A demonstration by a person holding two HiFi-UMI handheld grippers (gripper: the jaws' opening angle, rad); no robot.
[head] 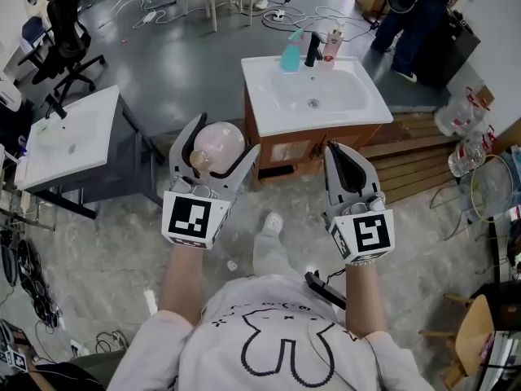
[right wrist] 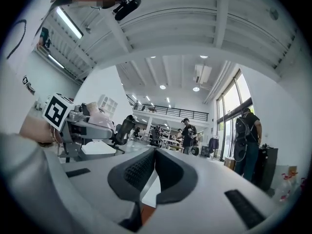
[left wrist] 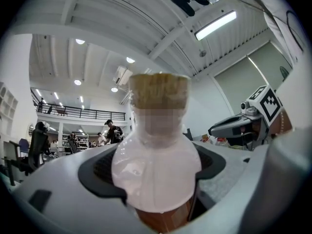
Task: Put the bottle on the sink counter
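A round, pale pink bottle [head: 220,142] with a cork-coloured cap [left wrist: 158,89] sits between the jaws of my left gripper [head: 223,135], which is shut on its body. I hold it in the air above the floor, short of the sink counter [head: 358,108], a white basin top on a wooden cabinet. In the left gripper view the bottle [left wrist: 156,172] fills the gap between the jaws, neck pointing away. My right gripper [head: 332,148] hovers to the right, level with the left one, shut and empty. Its pads [right wrist: 141,167] meet in the right gripper view.
On the counter's back edge stand a teal bottle [head: 291,55], a black tap [head: 313,49] and a small pink bottle [head: 331,46]. A second white sink [head: 69,133] on a dark frame stands at left. Wooden steps [head: 423,165] lie right of the cabinet. A person [head: 415,23] stands behind.
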